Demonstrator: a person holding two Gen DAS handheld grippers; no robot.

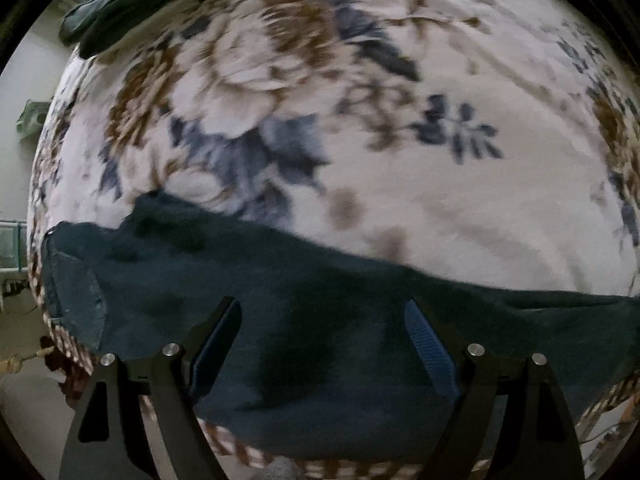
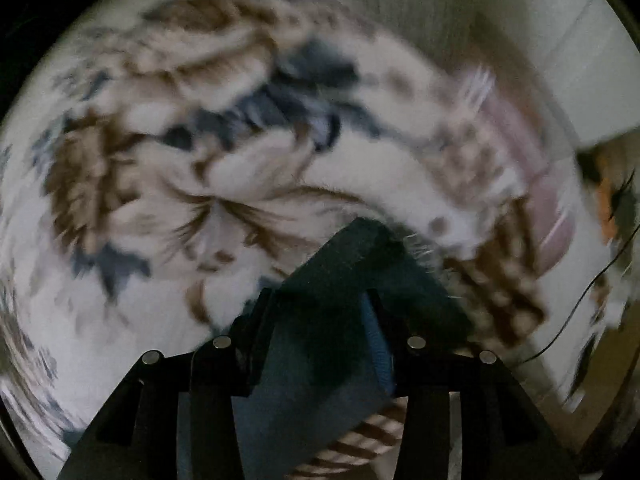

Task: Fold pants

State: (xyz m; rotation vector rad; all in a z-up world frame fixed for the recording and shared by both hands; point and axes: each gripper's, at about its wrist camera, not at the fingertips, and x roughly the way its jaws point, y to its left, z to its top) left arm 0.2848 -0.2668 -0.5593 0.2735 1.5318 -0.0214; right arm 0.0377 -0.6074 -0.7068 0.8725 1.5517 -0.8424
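We see dark teal pants (image 1: pixel 320 340) lying across the near edge of a floral blanket (image 1: pixel 360 120), white w/ brown and blue-grey flowers. In the left wrist view the left gripper (image 1: pixel 324 344) points down over the cloth w/ jaws wide apart; the fabric lies flat below and between them and the pads don't press on it. A lighter panel, maybe a pocket or lining, shows at the pants' left end (image 1: pixel 76 300). Another dark green garment (image 1: pixel 132 4) sits well apart at the far top-left corner of the blanket. Left of the bed we make out a pale wall and some blurred items, too small to tell.

In the right wrist view, heavily blurred, the right gripper (image 2: pixel 320 340) has jaws partly apart; a folded end of the pants (image 2: pixel 340 280) sits between them, and we can't tell whether the pads touch it. Off to the right of the blanket: a thin black cable (image 2: pixel 580 300), pink-striped fabric (image 2: pixel 520 140), and smth orange at the edge (image 2: pixel 606 204).
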